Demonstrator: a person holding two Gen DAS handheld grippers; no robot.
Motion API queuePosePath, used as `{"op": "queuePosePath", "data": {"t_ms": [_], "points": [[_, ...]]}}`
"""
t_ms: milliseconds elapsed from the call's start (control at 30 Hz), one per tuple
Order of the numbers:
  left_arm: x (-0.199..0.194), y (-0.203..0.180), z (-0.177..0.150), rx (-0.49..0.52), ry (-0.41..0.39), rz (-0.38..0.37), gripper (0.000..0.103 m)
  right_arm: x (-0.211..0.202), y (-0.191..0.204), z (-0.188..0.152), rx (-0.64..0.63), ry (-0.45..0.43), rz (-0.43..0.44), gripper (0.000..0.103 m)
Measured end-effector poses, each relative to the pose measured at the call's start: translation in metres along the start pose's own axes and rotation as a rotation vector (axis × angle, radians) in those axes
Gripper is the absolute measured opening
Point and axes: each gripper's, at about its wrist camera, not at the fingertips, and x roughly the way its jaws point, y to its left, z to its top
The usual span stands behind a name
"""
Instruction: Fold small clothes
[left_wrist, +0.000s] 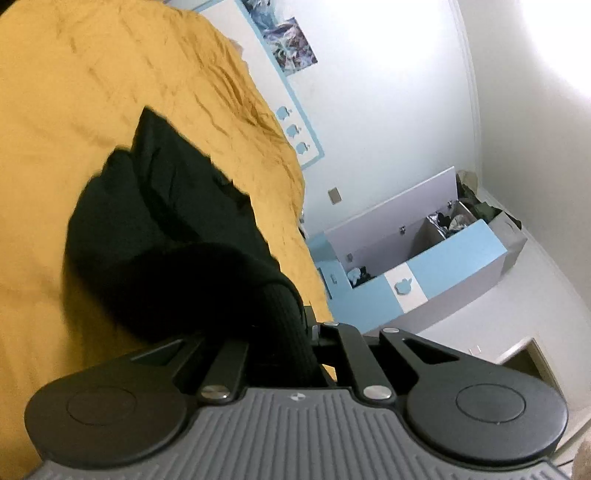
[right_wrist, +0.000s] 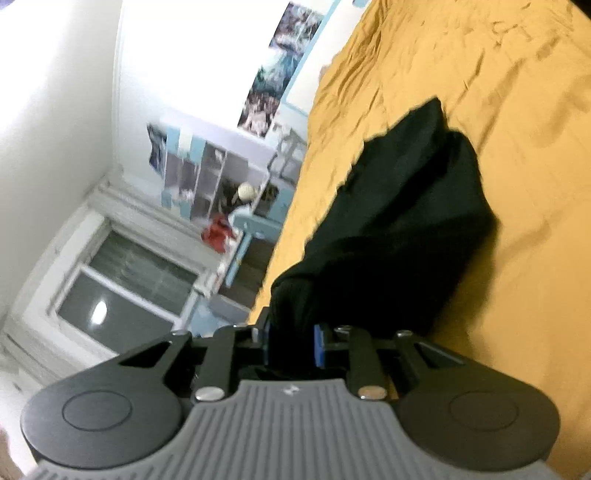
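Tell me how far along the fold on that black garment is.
Done: both grippers have hold of it. The left gripper and the right gripper are each shut on a ribbed edge of the black garment. In hand: that edge is raised while the rest trails bunched on the yellow bedspread. Left: no neat fold shows yet, so it has to be spread, folded and laid flat.

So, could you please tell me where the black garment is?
The black garment lies on the yellow bedspread, its near ribbed edge pinched in both grippers' jaws, central in both wrist views.
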Motion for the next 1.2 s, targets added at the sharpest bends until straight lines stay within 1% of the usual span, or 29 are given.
{"op": "queuePosePath", "data": {"t_ms": [33,67,133,200,267,333,400,500,633,667,700,733,767,800,833,867,900,967,1000,1033,1067,1100,1133,1167,1200], "points": [[0.007,0.001,0.011,0.001,-0.014,0.0,0.007,0.008,-0.001,0.014,0.015,-0.03,0.0,0.016],[0.006,0.004,0.018,-0.002,-0.031,-0.001,0.007,0.015,-0.002,0.026,0.026,-0.055,0.002,0.016],[0.02,0.008,0.039,-0.011,-0.061,-0.013,0.007,0.035,-0.007,0.054,0.022,-0.094,-0.003,0.015],[0.036,0.013,0.066,-0.009,-0.082,-0.013,0.007,0.055,-0.013,0.08,0.013,-0.106,-0.026,0.014],[0.057,0.021,0.088,-0.027,-0.091,-0.004,0.007,0.078,-0.022,0.105,0.011,-0.12,-0.05,0.013],[0.08,0.029,0.11,-0.053,-0.09,-0.006,0.007,0.101,-0.032,0.131,0.034,-0.138,-0.035,0.013],[0.103,0.035,0.13,-0.036,-0.093,-0.001,0.007,0.126,-0.039,0.156,0.034,-0.157,-0.031,0.013],[0.136,0.049,0.161,-0.022,-0.098,0.015,0.007,0.162,-0.047,0.188,0.013,-0.164,-0.061,0.013],[0.176,0.075,0.195,-0.021,-0.114,0.063,0.007,0.218,-0.06,0.229,-0.035,-0.161,-0.138,0.012],[0.184,0.084,0.201,-0.014,-0.1,0.081,0.007,0.231,-0.066,0.236,-0.036,-0.168,-0.164,0.013],[0.194,0.094,0.206,-0.011,-0.087,0.124,0.008,0.244,-0.073,0.243,-0.036,-0.166,-0.194,0.013],[0.208,0.109,0.212,-0.045,-0.051,0.178,0.01,0.259,-0.082,0.25,-0.032,-0.15,-0.228,0.013],[0.217,0.122,0.216,-0.086,-0.017,0.24,0.01,0.27,-0.091,0.254,-0.019,-0.145,-0.271,0.016],[0.224,0.135,0.218,-0.124,0.002,0.315,0.012,0.281,-0.099,0.257,0.005,-0.14,-0.329,0.02],[0.227,0.144,0.22,-0.154,0.025,0.366,0.013,0.29,-0.108,0.259,0.037,-0.129,-0.375,0.025],[0.227,0.149,0.222,-0.163,0.041,0.393,0.013,0.294,-0.112,0.259,0.059,-0.131,-0.407,0.027],[0.221,0.148,0.224,-0.157,0.036,0.395,0.016,0.294,-0.114,0.258,0.07,-0.143,-0.424,0.028],[0.203,0.136,0.231,-0.125,0.019,0.366,0.018,0.287,-0.108,0.254,0.029,-0.163,-0.401,0.033],[0.188,0.127,0.236,-0.114,-0.007,0.355,0.022,0.28,-0.101,0.252,-0.016,-0.183,-0.406,0.036],[0.17,0.117,0.24,-0.107,-0.063,0.332,0.023,0.271,-0.094,0.25,-0.06,-0.217,-0.416,0.045],[0.152,0.11,0.245,-0.103,-0.127,0.29,0.028,0.259,-0.088,0.247,-0.083,-0.256,-0.419,0.053],[0.134,0.102,0.245,-0.096,-0.188,0.245,0.04,0.244,-0.081,0.245,-0.085,-0.303,-0.398,0.055],[0.121,0.094,0.243,-0.089,-0.219,0.225,0.045,0.232,-0.078,0.243,-0.072,-0.316,-0.363,0.057],[0.116,0.087,0.242,-0.078,-0.207,0.22,0.047,0.226,-0.076,0.245,-0.058,-0.302,-0.337,0.057],[0.114,0.08,0.238,-0.059,-0.171,0.217,0.047,0.224,-0.072,0.245,-0.058,-0.264,-0.316,0.057]]}}
